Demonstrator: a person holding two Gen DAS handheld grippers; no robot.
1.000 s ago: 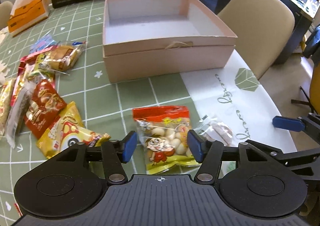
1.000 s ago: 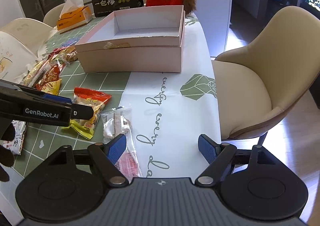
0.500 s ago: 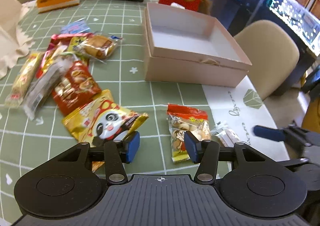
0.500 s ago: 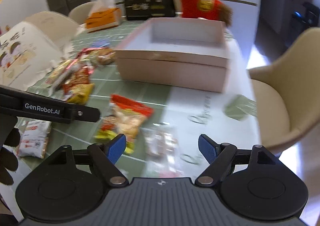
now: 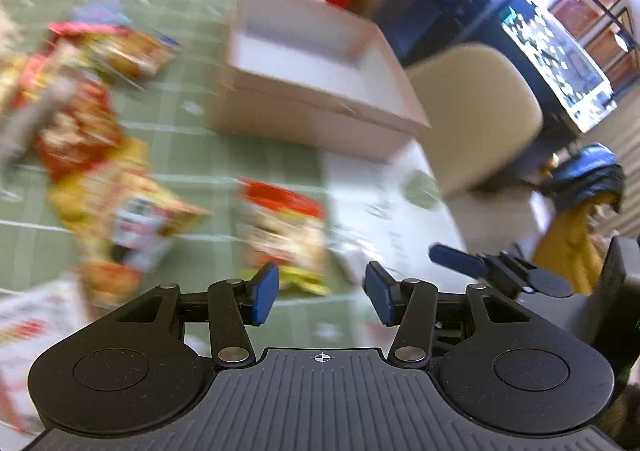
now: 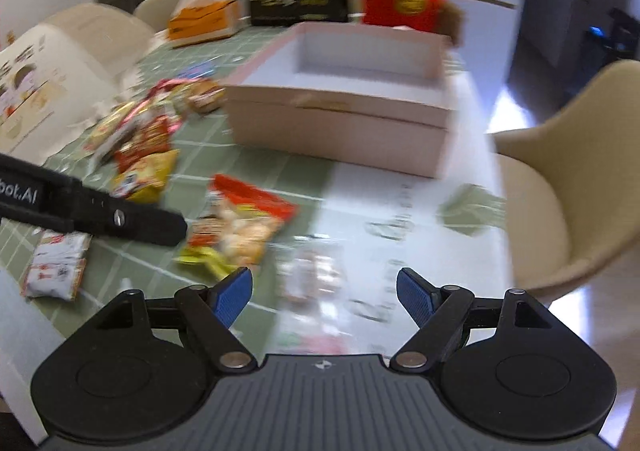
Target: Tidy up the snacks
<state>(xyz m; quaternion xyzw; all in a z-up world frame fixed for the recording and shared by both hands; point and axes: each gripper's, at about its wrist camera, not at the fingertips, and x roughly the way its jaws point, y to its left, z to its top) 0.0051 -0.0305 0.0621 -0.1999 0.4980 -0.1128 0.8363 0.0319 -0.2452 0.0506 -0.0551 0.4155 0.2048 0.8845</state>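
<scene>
Green checked cloth covered the table (image 6: 208, 155), with a beige chair (image 6: 568, 187) at its right edge. An open pink box (image 6: 340, 107) sat mid-table, nothing visible inside. Loose snack packets (image 6: 136, 139) lay heaped to its left. Nearer, a red-topped snack bag (image 6: 240, 219) lay flat beside a clear packet (image 6: 316, 275). Both views were blurred. Left gripper (image 5: 322, 293) and right gripper (image 6: 324, 293) hovered with jaws spread, holding nothing.

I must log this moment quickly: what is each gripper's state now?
Left gripper: open, holding nothing.
Right gripper: open, holding nothing.
</scene>
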